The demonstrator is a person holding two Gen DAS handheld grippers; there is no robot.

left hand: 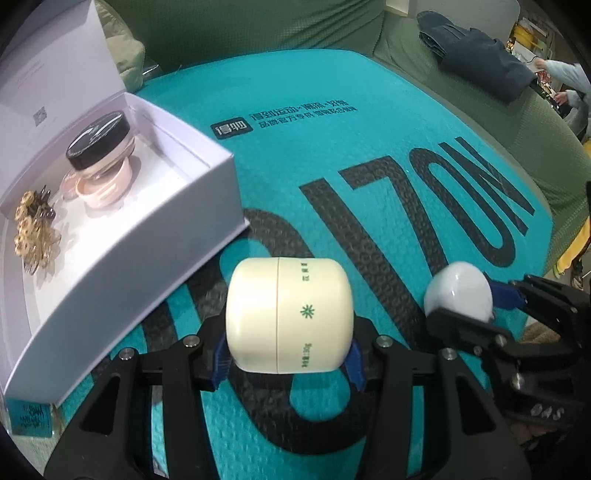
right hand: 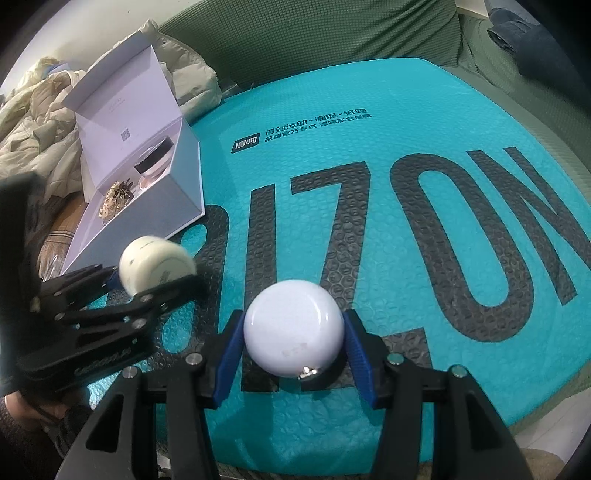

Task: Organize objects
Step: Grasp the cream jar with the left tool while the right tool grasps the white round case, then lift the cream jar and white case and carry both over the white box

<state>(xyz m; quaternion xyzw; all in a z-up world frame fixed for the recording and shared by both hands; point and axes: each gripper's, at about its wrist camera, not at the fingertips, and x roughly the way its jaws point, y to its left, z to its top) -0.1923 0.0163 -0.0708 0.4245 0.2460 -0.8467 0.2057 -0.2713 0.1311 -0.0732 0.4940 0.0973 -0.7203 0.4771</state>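
Cream-coloured jar (left hand: 289,315) lies sideways, clamped between blue pads of left gripper (left hand: 288,356), just above teal bubble mailer (left hand: 369,177). White round container (right hand: 293,328) sits clamped in jaws of right gripper (right hand: 291,350), beside left one, above same mailer. White box (left hand: 155,236) stands with lid raised at mailer's left edge; inside, black-lidded pink jar (left hand: 99,146), second pink piece beneath, and gold trinkets (left hand: 33,232). Green sofa cover (left hand: 258,29) behind, dark cloth (left hand: 476,59) on it.
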